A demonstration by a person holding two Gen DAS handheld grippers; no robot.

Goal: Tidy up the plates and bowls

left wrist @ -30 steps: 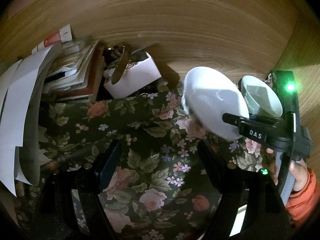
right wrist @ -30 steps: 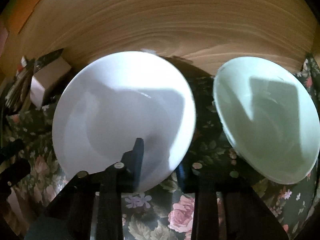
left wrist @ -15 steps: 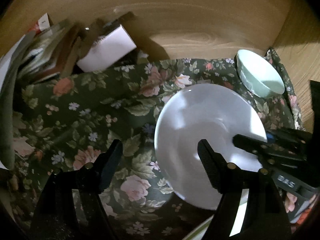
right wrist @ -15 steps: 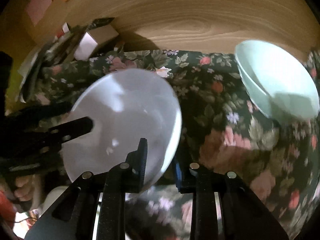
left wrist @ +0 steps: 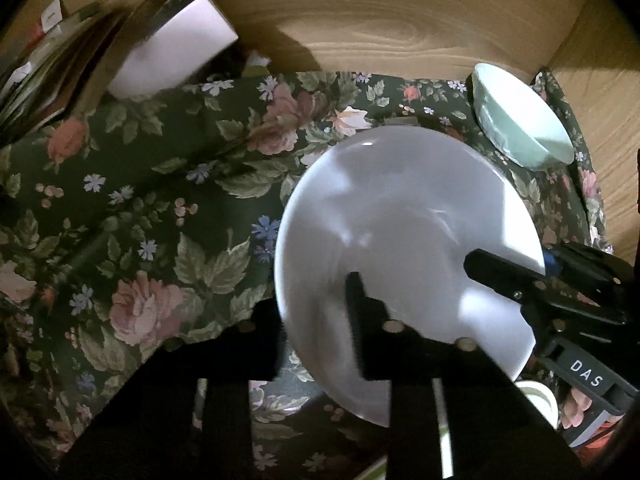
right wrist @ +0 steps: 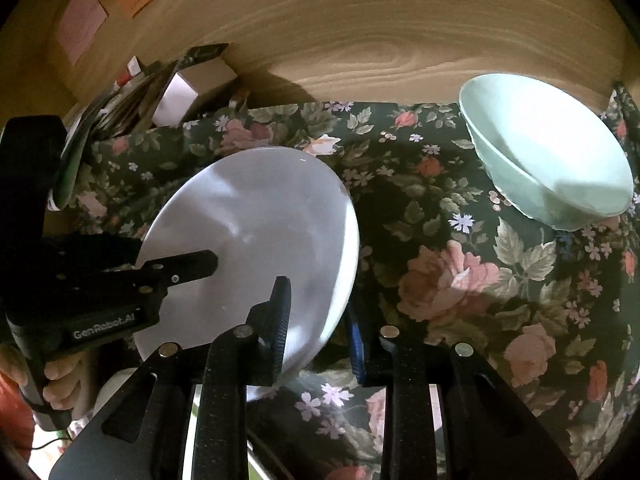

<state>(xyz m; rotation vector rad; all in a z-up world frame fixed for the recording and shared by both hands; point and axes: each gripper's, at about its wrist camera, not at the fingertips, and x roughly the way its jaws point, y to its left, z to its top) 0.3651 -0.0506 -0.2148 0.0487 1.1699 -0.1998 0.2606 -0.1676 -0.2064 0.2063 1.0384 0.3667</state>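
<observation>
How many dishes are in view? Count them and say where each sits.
2. The round white plate is held over the floral cloth by the left gripper and right gripper. The pale green bowl sits on the cloth at far right. More may be hidden.

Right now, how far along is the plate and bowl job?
Looks done: green bowl sits on the floral cloth, far right by the wall. In hand: white plate, tilted off the cloth, its rim pinched by both the right gripper and the left gripper. Left: set the plate down; nothing is stacked yet.
</observation>
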